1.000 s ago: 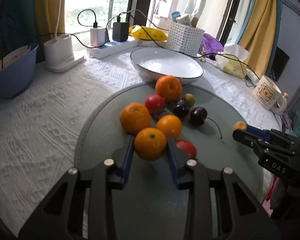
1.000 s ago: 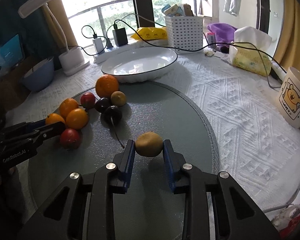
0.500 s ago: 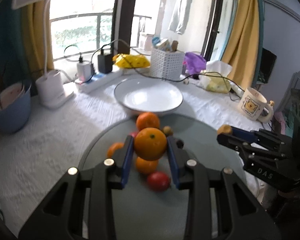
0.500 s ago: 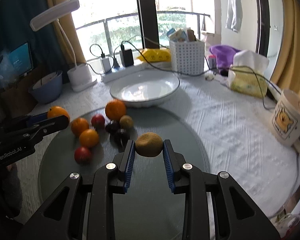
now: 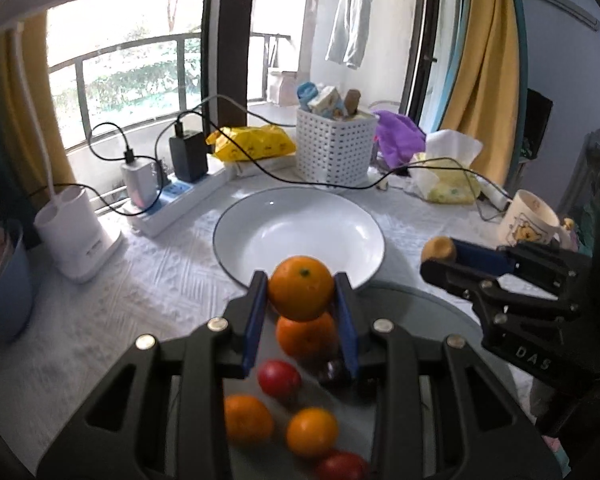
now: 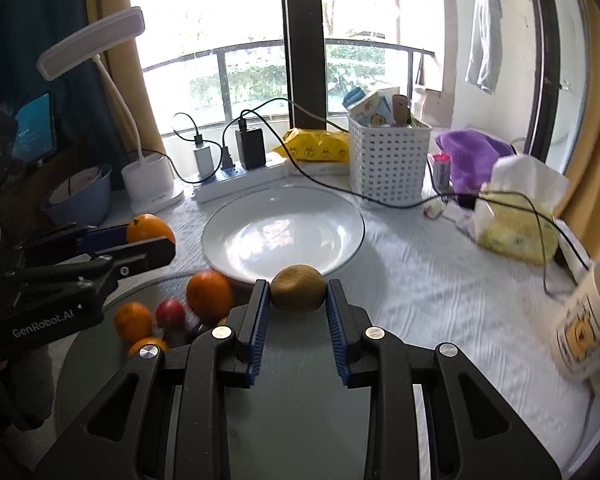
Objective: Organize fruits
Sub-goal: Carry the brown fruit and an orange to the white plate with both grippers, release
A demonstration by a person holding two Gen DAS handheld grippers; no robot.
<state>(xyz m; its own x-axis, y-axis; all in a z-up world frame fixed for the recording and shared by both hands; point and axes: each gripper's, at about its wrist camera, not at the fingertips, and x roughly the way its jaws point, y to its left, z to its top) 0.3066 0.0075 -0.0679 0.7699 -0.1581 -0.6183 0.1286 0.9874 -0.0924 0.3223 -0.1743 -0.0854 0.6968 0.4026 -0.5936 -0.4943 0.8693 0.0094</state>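
Since the earlier frames both grippers have risen from the grey mat toward the white plate, each carrying its fruit along. The left gripper (image 5: 301, 306) is clamped on an orange (image 5: 301, 287) at mid-frame, in front of the near rim of the white plate (image 5: 298, 232). The right gripper (image 6: 298, 308) is clamped on a brown kiwi (image 6: 298, 288), likewise at the plate's near rim.

In the left wrist view, the grey mat (image 5: 432, 312) under the gripper carries three more oranges, two red fruits and at least one dark fruit, partly hidden behind the right finger and blurred. The right wrist view shows part of this pile at lower left; its count there is unclear.

The plate holds nothing. One white lattice basket (image 5: 334, 148) at upper centre holds small packets. One blue bowl (image 5: 2, 280) is cut off at the left edge, its contents hard to read. One cartoon mug (image 5: 528, 216) stands at the right on the table (image 5: 120, 304); its inside is out of sight.
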